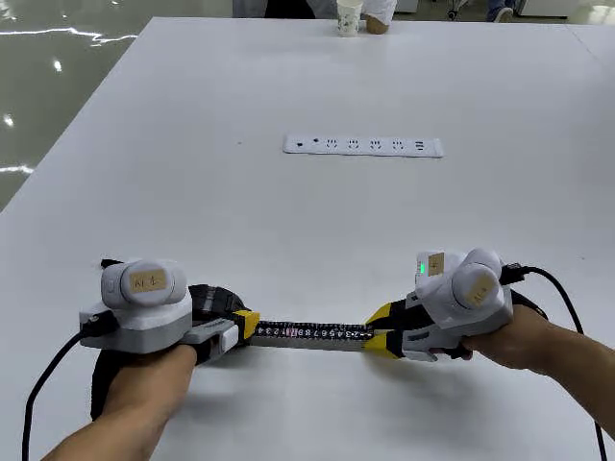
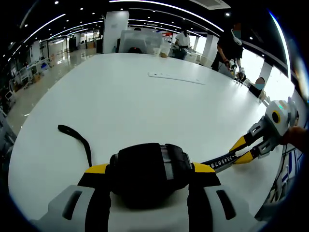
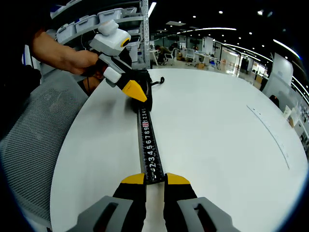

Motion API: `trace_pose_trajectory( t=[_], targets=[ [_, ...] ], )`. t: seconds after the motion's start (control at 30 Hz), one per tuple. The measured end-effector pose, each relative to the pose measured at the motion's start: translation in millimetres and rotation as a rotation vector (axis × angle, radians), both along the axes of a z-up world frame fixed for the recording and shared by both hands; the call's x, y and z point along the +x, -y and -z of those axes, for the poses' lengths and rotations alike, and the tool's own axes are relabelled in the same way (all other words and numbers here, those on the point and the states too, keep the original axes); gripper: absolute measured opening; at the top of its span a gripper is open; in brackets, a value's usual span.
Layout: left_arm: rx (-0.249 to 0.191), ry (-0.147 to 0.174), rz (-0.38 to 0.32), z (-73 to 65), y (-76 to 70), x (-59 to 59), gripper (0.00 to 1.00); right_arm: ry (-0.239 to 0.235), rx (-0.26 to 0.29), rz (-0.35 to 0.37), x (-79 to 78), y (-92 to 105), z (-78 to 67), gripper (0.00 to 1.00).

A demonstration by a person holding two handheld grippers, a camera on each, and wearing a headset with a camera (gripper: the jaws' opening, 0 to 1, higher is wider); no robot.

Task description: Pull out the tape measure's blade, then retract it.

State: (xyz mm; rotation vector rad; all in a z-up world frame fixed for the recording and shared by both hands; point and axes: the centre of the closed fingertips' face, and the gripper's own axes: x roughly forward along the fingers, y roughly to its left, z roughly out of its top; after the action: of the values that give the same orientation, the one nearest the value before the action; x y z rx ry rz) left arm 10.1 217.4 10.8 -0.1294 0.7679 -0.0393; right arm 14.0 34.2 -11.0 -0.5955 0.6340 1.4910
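Case (image 2: 147, 170): black, sitting on the table (image 1: 288, 211), mostly hidden in the head view behind your left gripper (image 1: 240, 325), whose jaws clamp its sides. Blade (image 3: 148, 140): black with white numerals, drawn out flat across to your right gripper (image 3: 155, 180). Its tip is buried between those closed jaws.

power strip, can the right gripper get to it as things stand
Probably not yet. The tabletop between the right gripper and the power strip is bare, but its jaws are shut on the blade, drawn from the tape measure that the left gripper holds.
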Motion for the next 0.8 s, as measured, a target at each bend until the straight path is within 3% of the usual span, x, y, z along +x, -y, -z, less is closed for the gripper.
trace_pose_trajectory(
  t=[0.8],
  targets=[
    [-0.007, -0.002, 0.0, -0.3, -0.1, -0.1, 0.59, -0.011, 0.014, -0.001, -2.4, -19.7, 0.4, 0.1]
  ],
)
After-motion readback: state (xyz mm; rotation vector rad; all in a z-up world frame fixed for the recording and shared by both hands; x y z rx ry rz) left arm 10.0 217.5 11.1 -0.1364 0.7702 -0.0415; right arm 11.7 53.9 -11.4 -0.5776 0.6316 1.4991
